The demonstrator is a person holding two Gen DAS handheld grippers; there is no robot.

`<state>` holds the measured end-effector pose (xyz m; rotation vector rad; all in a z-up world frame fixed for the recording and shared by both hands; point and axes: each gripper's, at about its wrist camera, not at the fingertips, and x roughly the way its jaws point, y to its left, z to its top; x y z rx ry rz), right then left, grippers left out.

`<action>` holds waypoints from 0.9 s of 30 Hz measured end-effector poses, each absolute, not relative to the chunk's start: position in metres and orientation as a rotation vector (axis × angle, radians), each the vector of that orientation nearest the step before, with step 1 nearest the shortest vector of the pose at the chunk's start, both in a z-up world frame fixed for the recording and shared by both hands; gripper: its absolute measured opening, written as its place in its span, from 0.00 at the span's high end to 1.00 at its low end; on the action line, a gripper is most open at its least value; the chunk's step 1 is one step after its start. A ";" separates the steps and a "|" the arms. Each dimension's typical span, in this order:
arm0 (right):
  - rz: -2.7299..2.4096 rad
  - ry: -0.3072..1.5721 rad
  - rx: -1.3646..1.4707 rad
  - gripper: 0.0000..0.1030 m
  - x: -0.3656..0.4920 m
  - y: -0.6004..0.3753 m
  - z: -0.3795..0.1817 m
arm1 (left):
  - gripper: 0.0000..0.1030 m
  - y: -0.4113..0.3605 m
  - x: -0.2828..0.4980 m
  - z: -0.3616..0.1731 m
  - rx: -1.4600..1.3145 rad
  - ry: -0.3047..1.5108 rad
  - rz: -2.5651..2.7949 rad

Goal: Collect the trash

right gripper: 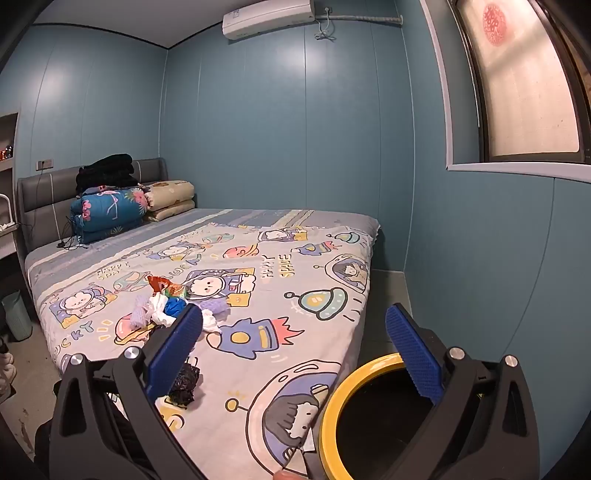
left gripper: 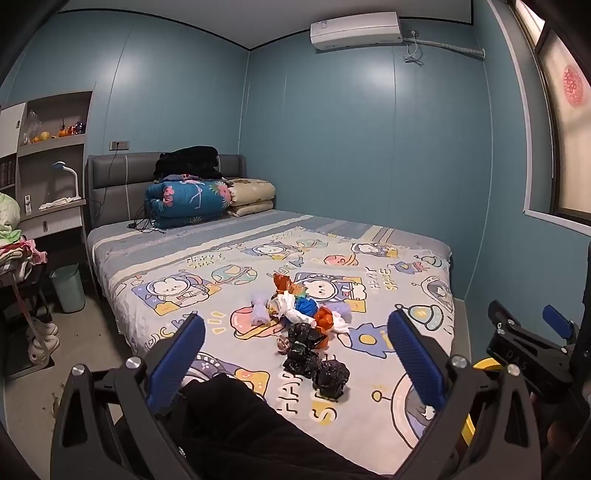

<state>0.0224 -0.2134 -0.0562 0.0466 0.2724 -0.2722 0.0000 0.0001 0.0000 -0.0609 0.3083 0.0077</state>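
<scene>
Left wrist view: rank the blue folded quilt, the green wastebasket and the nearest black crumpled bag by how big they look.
1. Blue folded quilt.
2 or 3. Green wastebasket and nearest black crumpled bag look alike; the bag lies much closer to the camera, so no ranking.

- 1 bed (left gripper: 229, 236)
- 3 black crumpled bags (left gripper: 314, 354) at the near end of the trash pile
- 2 folded quilts (left gripper: 214, 199): one blue, one beige
- 1 green bin (left gripper: 68, 288) on the floor
- 1 yellow-rimmed bin (right gripper: 332, 417)
- 1 air conditioner (left gripper: 354, 29)
- 1 desk lamp (left gripper: 68, 177)
- other coloured scraps: too jumbled to count
</scene>
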 end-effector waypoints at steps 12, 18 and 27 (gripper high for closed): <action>-0.273 0.278 0.050 0.08 0.024 -0.215 -0.057 | 0.07 0.001 0.000 0.001 -0.065 0.319 0.007; -0.271 0.280 0.049 0.08 0.024 -0.215 -0.058 | 0.07 -0.001 0.002 -0.003 -0.063 0.321 0.007; -0.271 0.281 0.050 0.08 0.025 -0.216 -0.058 | 0.07 0.000 0.004 -0.005 -0.063 0.323 0.007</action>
